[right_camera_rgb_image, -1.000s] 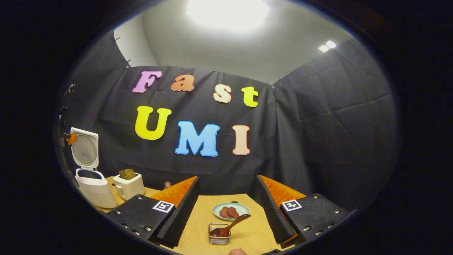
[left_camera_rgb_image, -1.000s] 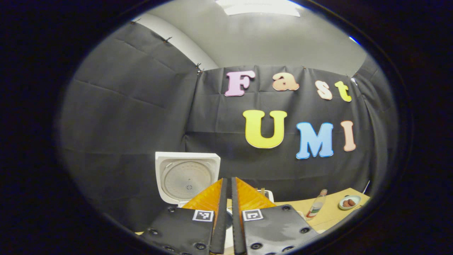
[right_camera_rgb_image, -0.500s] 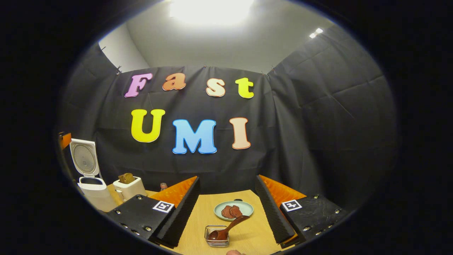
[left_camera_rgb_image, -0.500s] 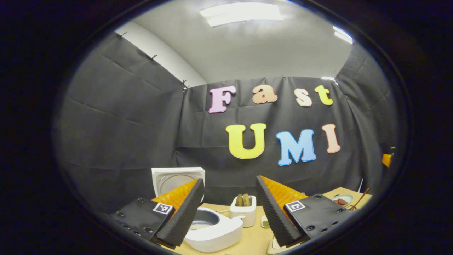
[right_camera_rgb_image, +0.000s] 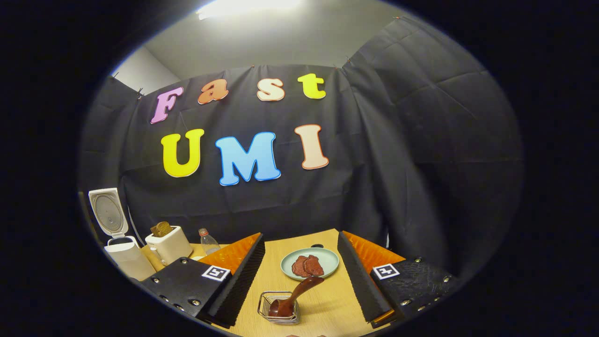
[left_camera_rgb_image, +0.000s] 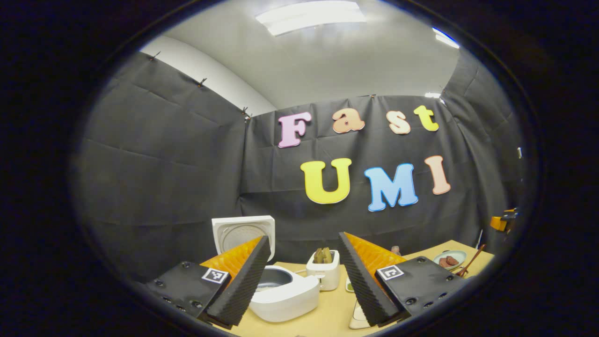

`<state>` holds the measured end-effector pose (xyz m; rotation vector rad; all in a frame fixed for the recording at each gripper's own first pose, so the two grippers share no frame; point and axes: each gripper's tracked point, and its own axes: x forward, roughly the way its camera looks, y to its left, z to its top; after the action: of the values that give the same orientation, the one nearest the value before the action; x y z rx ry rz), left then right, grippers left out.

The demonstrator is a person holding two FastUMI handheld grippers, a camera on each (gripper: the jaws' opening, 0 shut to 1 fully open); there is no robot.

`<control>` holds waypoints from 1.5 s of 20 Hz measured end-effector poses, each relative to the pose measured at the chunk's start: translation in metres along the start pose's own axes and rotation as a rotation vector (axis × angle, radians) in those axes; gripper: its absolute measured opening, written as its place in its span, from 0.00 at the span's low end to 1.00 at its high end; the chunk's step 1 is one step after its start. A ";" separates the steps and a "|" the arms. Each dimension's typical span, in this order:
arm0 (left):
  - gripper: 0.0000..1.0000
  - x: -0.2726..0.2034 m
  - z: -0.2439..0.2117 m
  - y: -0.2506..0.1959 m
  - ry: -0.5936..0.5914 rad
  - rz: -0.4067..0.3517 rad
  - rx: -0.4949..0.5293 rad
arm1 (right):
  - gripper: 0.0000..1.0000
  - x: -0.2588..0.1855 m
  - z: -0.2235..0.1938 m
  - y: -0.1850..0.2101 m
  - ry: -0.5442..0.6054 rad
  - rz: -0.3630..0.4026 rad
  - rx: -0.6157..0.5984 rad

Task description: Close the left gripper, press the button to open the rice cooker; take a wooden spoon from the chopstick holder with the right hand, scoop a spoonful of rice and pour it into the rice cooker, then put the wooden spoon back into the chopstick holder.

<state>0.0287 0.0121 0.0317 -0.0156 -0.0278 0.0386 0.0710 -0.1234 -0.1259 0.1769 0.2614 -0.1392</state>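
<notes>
- The left gripper [left_camera_rgb_image: 304, 276] is held with its jaws spread wide and nothing between them, above the table [left_camera_rgb_image: 327, 313].
- The rice cooker [left_camera_rgb_image: 281, 292] is seen just ahead of it, lid raised upright.
- The right gripper [right_camera_rgb_image: 302, 276] is likewise spread apart and empty.
- Between its fingers, the wooden spoon [right_camera_rgb_image: 292, 299] is seen leaning in the wire chopstick holder [right_camera_rgb_image: 279, 309], near a plate [right_camera_rgb_image: 310, 262].

The left hand-held gripper [left_camera_rgb_image: 304, 276] holds its fingers wide apart with nothing between them. Ahead, on the wooden counter [left_camera_rgb_image: 327, 313], the white rice cooker [left_camera_rgb_image: 283, 295] stands with its lid [left_camera_rgb_image: 242, 232] raised upright. Just beside it sits a white toaster [left_camera_rgb_image: 324, 273] with bread in its slots. Far right lies a plate [left_camera_rgb_image: 449, 259] of brown food.
</notes>
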 end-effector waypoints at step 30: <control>0.97 -0.066 -0.015 0.004 0.069 0.184 0.068 | 0.11 0.046 -0.150 0.018 0.492 0.203 0.163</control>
<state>-0.0369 0.0131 0.0149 0.0489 0.0441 0.2234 0.0809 -0.0825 -0.2784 0.3987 0.7206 0.0885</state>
